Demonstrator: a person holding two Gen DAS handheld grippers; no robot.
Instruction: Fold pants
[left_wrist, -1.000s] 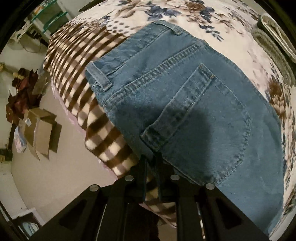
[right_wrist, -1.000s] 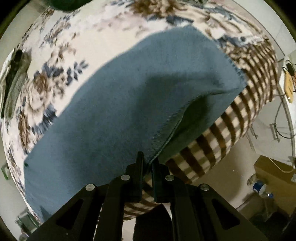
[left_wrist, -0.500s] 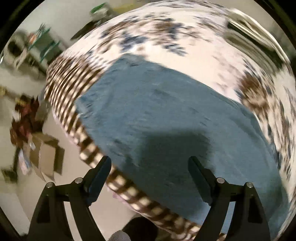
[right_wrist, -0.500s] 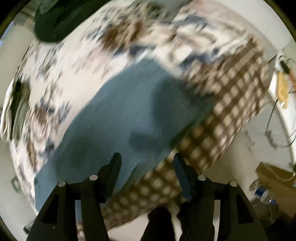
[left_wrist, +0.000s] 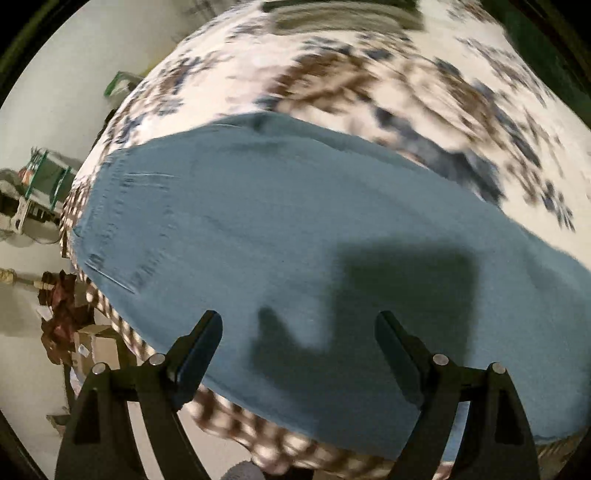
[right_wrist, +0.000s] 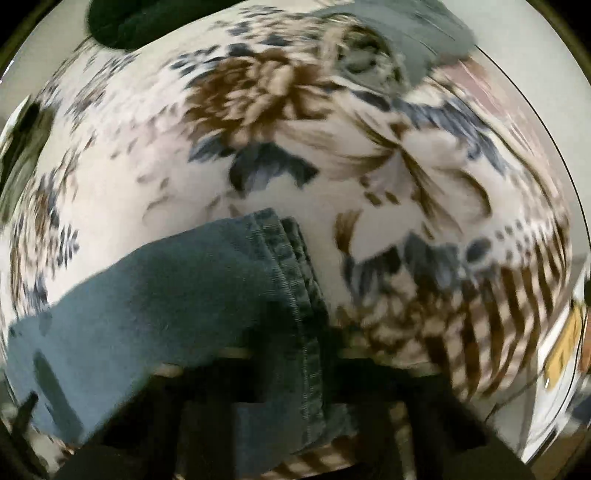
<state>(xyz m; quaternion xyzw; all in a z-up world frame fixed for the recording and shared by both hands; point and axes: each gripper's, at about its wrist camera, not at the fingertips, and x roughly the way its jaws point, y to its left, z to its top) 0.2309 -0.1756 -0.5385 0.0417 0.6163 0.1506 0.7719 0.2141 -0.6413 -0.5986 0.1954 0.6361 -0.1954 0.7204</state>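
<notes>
Left gripper (left_wrist: 298, 328) is hovering spread wide over blue denim pants (left_wrist: 288, 236) lying along floral blanket's (left_wrist: 369, 66) checkered edge; right gripper's state is unreadable, blurred.

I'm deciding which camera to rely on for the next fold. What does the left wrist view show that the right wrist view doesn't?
Only the left wrist view shows the waist end of the jeans lying flat, the left gripper open above them and touching nothing, and boxes on the floor. Only the right wrist view shows the stitched hem of a leg close to the lens; the right gripper there is too dark and blurred to read. Both show the floral blanket with its checked border, and motion blur.
</notes>
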